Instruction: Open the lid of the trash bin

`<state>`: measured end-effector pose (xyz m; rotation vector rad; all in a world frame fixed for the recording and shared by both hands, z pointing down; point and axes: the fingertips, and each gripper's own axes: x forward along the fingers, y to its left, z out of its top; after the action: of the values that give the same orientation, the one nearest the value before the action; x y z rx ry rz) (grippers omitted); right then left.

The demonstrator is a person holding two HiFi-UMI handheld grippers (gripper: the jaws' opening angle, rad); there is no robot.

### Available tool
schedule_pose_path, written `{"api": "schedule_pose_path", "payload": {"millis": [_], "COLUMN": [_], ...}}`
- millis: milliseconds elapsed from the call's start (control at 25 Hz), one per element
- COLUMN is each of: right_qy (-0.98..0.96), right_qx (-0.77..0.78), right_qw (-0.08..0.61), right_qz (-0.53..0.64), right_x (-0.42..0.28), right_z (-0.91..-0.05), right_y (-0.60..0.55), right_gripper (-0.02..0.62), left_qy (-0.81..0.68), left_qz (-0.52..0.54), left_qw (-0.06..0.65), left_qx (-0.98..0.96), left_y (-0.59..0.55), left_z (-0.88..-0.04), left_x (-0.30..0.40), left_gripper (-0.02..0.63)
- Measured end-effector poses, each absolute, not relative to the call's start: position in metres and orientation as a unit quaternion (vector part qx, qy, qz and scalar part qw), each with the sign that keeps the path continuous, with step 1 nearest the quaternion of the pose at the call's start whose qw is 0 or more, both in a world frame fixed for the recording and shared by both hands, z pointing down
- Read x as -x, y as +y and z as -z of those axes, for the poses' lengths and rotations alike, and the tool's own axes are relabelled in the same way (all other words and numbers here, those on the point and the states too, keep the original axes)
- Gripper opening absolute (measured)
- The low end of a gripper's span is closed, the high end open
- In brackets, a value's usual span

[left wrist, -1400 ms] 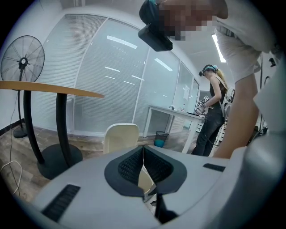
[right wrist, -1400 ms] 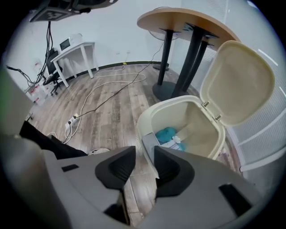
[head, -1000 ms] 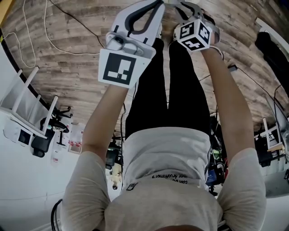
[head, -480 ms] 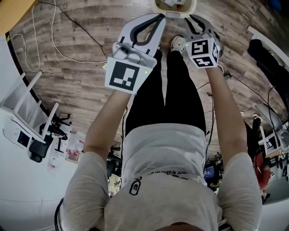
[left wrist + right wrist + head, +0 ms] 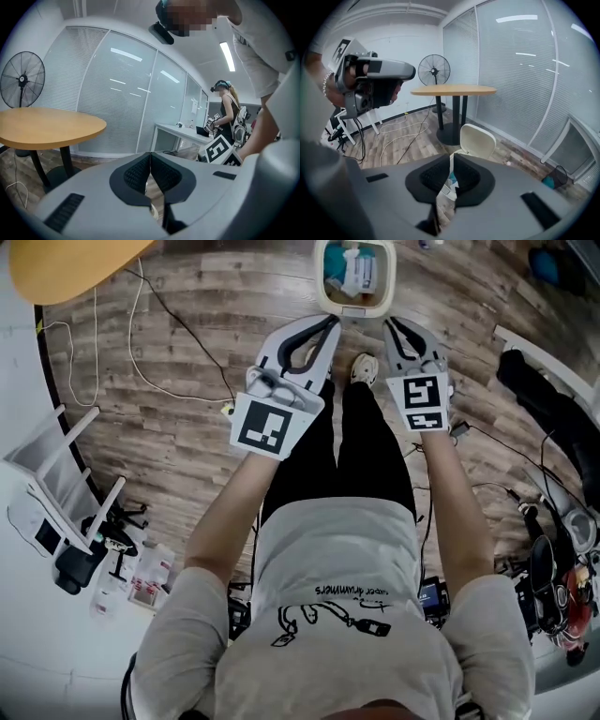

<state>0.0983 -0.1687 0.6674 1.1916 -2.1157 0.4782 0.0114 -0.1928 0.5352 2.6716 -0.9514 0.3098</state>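
My feed: grey tee (image 5: 337, 559), black print; black trousers (image 5: 370, 456); white left gripper (image 5: 326, 324), right gripper (image 5: 392, 326), marker cubes (image 5: 274, 426).

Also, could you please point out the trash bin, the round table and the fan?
trash bin (image 5: 320, 277), head view, left rim.
round table (image 5: 454, 90), right gripper view, tabletop edge.
fan (image 5: 434, 70), right gripper view, cage centre.

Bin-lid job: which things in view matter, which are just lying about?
Job: trash bin; its raised lid.
Lying about: round table; floor fan; white floor cable.
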Motion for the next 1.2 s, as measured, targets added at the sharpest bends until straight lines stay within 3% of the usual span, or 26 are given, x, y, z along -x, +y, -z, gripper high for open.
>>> {"api": "schedule_pose_path", "payload": {"millis": [1200], "right_qy": [-0.824], "right_qx": [-0.521], "right_qw": [0.178], "right_qz": [-0.134], "right_x": [-0.096], "right_z": [-0.380], "right_y": [-0.145], "right_gripper": [0.008], "left_qy": [-0.335], "left_qz": [-0.050], "left_qw": [0.115], "left_qx": [-0.934], "left_y": [-0.149], "left_z": [-0.333], "left_x": [0.013], "left_gripper": [0.020]}}
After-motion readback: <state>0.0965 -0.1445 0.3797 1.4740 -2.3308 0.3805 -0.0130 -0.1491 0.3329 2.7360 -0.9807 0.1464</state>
